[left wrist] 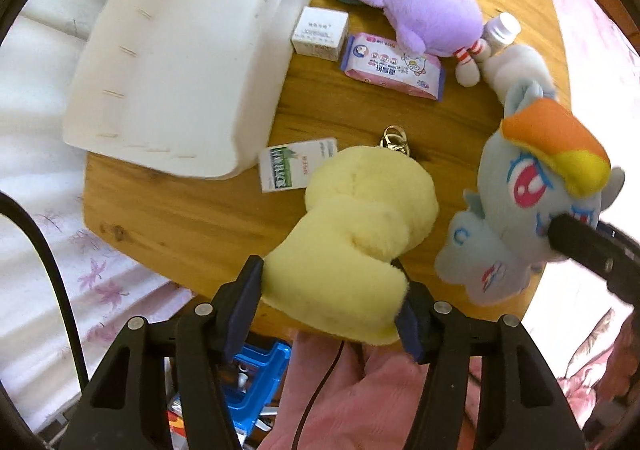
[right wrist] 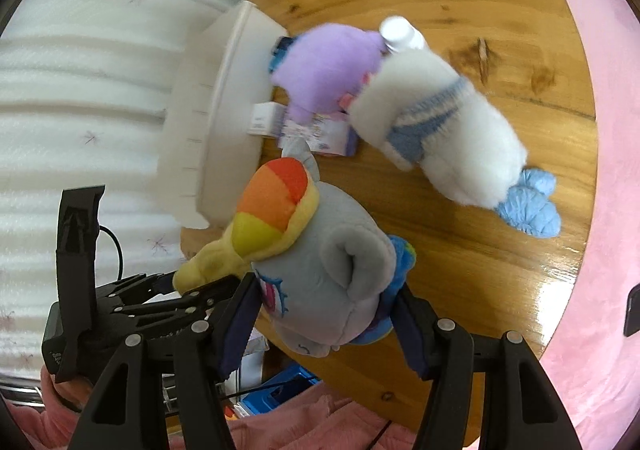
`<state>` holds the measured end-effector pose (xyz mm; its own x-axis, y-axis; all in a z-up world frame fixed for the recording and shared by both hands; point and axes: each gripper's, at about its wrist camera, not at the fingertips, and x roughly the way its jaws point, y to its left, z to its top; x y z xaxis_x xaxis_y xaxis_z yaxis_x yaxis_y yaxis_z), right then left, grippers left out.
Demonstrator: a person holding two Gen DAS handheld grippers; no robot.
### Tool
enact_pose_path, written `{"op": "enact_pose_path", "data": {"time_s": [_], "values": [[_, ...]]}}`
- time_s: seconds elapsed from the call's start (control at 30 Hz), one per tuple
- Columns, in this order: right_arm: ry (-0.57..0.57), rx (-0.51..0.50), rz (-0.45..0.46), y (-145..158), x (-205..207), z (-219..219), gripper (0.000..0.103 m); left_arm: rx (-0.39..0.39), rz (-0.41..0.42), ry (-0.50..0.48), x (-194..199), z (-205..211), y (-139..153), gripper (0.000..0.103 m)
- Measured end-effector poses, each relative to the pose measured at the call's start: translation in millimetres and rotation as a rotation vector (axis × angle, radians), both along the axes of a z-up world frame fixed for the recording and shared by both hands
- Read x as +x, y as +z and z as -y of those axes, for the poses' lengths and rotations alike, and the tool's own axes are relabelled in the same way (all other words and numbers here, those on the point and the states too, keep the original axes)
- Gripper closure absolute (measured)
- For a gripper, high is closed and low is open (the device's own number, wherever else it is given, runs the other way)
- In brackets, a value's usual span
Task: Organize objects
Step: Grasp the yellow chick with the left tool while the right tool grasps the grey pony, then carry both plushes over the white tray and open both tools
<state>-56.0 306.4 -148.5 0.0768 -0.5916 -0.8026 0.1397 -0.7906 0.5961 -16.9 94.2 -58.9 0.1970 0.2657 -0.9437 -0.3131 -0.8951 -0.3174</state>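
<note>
My left gripper [left wrist: 332,306] is shut on a pale yellow plush toy [left wrist: 360,234], its pads pressing the toy's near end above the wooden table [left wrist: 180,218]. A metal keyring [left wrist: 396,138] shows at the toy's far end. In the right wrist view my right gripper [right wrist: 324,314] is shut on a grey-blue pony plush [right wrist: 320,274] with a rainbow mane, held off the table by its head. The same pony [left wrist: 532,210] hangs to the right of the yellow toy in the left wrist view. A white plastic bin [left wrist: 180,50] stands at the table's far left, with nothing visible inside.
On the table lie a purple plush [left wrist: 432,14], a pink wipes pack [left wrist: 394,68], a white box [left wrist: 320,34], a small green-and-white carton [left wrist: 296,166], a white bottle [left wrist: 502,28] and a white plush with blue stripes [right wrist: 440,122]. Pale bedding surrounds the table.
</note>
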Motion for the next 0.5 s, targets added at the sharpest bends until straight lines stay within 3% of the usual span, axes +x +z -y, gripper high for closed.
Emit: {"op": "enact_pose_path", "data": {"time_s": [0.17,0.23,0.27,0.4,0.5], "values": [[0.013,-0.019,-0.055,25,-9,13,0.04,0.015,-0.011,0.006,30,7,8,0.041],[0.014,-0.026,-0.073,36,-1,20,0.04,0.023,-0.02,0.008,36,26,-15,0.041],[0.016,-0.028,-0.089,42,2,22,0.04,0.021,-0.026,0.014,40,31,-13,0.041],[0.016,-0.03,-0.129,54,6,47,0.04,0.018,-0.065,-0.011,27,38,-11,0.041],[0.002,-0.033,-0.16,59,10,64,0.04,0.031,-0.079,-0.013,14,49,-31,0.041]]}}
